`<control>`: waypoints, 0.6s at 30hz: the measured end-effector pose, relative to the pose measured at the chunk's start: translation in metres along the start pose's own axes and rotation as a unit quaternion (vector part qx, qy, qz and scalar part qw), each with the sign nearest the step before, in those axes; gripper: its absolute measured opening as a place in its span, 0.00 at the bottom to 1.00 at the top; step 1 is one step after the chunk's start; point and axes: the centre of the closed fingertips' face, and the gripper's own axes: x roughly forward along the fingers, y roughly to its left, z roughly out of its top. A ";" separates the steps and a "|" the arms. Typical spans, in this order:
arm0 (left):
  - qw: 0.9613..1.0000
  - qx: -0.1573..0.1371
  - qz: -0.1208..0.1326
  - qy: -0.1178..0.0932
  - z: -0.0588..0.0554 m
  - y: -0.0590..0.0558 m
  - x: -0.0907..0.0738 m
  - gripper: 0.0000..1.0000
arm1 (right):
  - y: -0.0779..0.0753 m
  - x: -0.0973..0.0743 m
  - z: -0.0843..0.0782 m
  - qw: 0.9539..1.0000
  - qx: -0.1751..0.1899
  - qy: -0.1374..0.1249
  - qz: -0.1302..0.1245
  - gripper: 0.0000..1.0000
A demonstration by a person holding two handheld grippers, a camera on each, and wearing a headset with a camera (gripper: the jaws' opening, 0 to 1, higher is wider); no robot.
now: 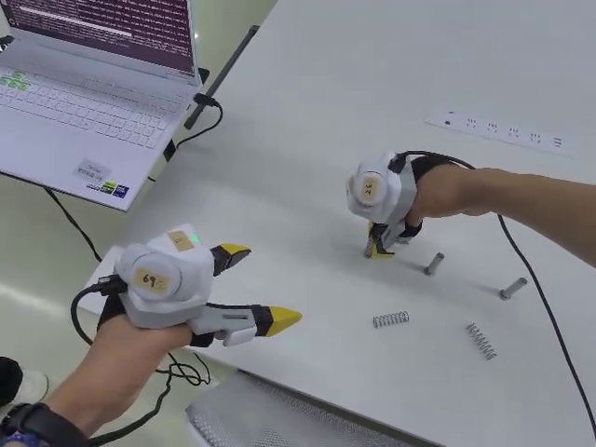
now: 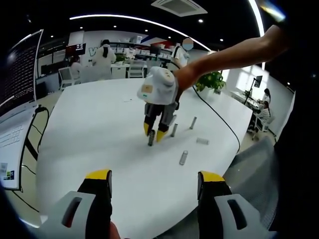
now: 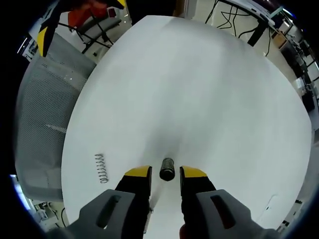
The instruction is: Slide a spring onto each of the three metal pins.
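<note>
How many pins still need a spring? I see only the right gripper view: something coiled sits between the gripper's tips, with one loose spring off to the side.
Observer: Two. In the head view, the near pin and the far pin stand bare, to the right of the right gripper.
Operator: Any spring besides the one I see?
Observer: The head view shows two loose ones lying on the table: the left spring and the right spring.
Operator: And the left gripper?
Observer: The left gripper is open and holds nothing, at the table's near edge.
</note>
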 end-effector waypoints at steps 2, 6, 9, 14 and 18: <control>1.000 0.000 -0.001 0.000 0.001 0.000 0.000 0.66 | 0.001 -0.003 -0.002 1.000 0.001 0.001 0.000 0.25; 1.000 0.003 -0.002 0.000 0.002 0.000 0.001 0.66 | 0.001 -0.008 -0.005 1.000 0.006 -0.002 -0.004 0.31; 1.000 0.005 -0.003 -0.001 0.004 -0.001 0.002 0.66 | -0.001 -0.015 -0.007 1.000 0.012 -0.007 -0.012 0.33; 1.000 0.010 -0.006 -0.001 0.007 -0.003 0.003 0.66 | -0.002 -0.021 -0.010 0.999 0.022 -0.016 -0.020 0.35; 1.000 0.014 -0.008 -0.003 0.011 -0.005 0.004 0.66 | -0.002 -0.027 -0.011 0.999 0.036 -0.028 -0.026 0.35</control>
